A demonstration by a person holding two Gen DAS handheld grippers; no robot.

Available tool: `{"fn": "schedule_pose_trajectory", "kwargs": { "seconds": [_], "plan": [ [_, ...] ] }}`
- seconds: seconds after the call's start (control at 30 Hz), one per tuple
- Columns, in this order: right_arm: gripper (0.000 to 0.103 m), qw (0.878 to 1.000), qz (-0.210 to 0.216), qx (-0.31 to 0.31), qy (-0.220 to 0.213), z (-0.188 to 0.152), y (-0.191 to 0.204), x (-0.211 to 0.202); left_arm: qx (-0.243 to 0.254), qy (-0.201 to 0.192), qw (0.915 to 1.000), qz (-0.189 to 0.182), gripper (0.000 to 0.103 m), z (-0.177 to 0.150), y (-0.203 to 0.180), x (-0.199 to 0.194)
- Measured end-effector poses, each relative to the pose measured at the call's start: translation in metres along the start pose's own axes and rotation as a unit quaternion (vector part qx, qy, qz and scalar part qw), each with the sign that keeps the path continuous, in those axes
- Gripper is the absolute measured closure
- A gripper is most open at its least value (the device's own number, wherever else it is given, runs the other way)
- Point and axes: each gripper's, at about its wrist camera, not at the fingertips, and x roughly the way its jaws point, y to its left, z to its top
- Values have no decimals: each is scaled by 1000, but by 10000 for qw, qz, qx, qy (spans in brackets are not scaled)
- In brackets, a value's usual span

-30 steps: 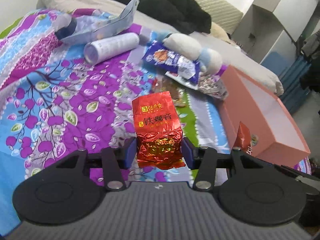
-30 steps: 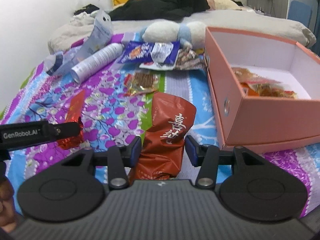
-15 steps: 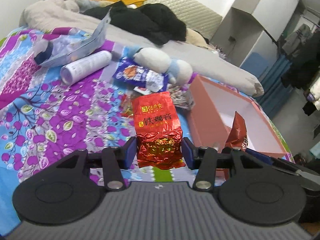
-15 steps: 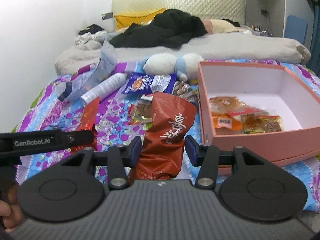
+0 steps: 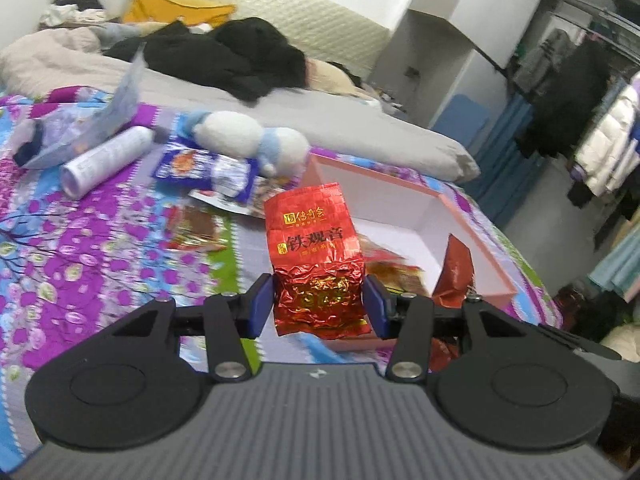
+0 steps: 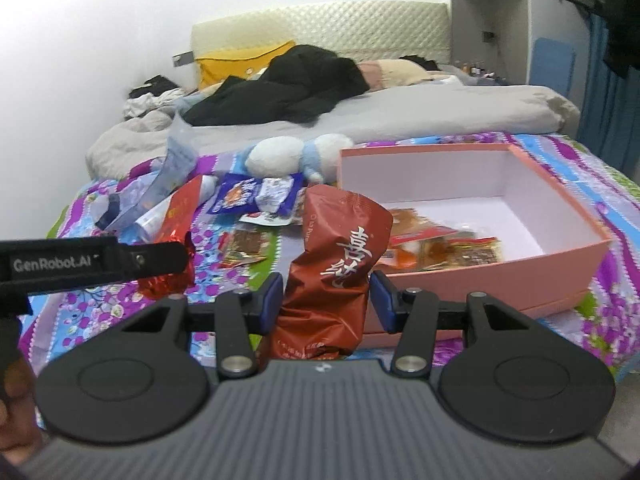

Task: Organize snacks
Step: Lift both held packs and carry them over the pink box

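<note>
Snack packets (image 6: 440, 246) in pink box (image 6: 520, 276) on floral bedspread (image 5: 100, 248); each hand-held gripper pinching foil packet.

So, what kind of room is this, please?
Most likely a bedroom. The snacks lie on a bed with a floral sheet, a padded headboard stands behind, and clothes hang on a rail at the side.

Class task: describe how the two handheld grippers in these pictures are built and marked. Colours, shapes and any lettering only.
Both the left gripper and the right gripper have black linkage arms with silver pivot bolts, blue finger pads, two round black discs and a grey ribbed body. Seen side-on from the right wrist camera, the left one is a black bar lettered GenRobot.AI in white. No cables or sleeves show.
</note>
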Motion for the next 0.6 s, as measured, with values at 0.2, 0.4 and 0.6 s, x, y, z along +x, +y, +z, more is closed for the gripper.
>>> {"fn": "schedule_pose_trajectory", "kwargs": {
  "seconds": [0.2,0.4,0.6],
  "plan": [
    [52,9994,-268,202,48,-7,-27,-12,168,269,9991,-276,49,-13,-30,16],
    [52,9981,-394,450,157,-5,-51,-3,420,507,9969,-439,48,-5,-58,46],
    [52,9972,-445,587,106,12,-74,10,645,664,9943,-526,48,17,-83,83]
  ]
}}
